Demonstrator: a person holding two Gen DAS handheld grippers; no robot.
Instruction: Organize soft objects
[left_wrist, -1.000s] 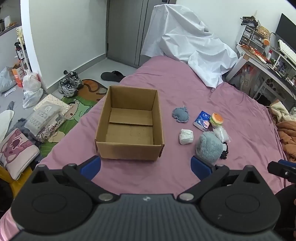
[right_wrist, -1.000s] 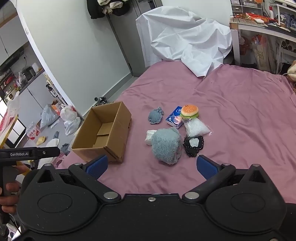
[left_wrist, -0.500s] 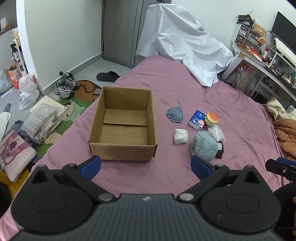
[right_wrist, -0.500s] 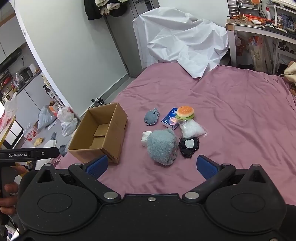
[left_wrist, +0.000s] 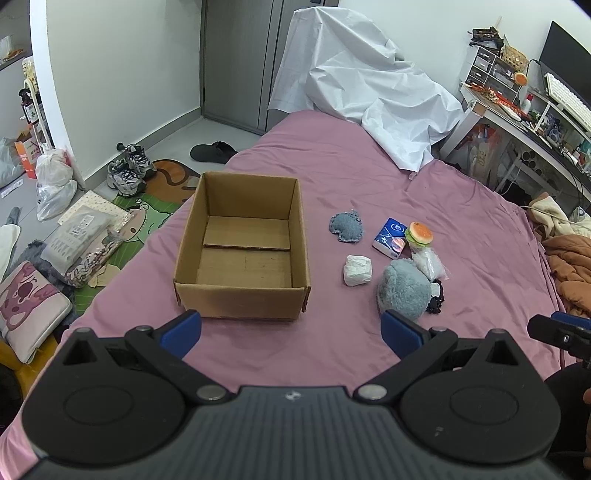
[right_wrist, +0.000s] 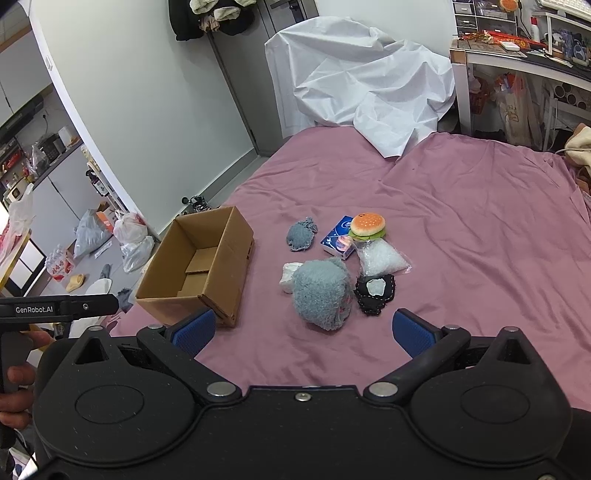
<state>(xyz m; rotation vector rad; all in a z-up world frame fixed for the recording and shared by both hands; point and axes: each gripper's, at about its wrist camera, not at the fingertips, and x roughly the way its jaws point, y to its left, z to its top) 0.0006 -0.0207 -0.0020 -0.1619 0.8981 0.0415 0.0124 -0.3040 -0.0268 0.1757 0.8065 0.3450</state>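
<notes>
An empty cardboard box stands open on the purple bed. To its right lies a cluster of soft things: a fluffy grey-blue plush, a white wad, a small blue knitted pouch, a blue tissue pack, a burger plush, a clear bag and a black lacy piece. My left gripper hovers open before the box. My right gripper hovers open just short of the fluffy plush. Both hold nothing.
A white sheet covers something at the bed's far end. A cluttered desk stands at the right. Shoes, bags and a green mat lie on the floor left of the bed. An orange blanket lies at the right edge.
Both grippers have drawn back and risen a little, so the box and the soft things look smaller and farther. Nothing on the bed has moved; both grippers stay open.
</notes>
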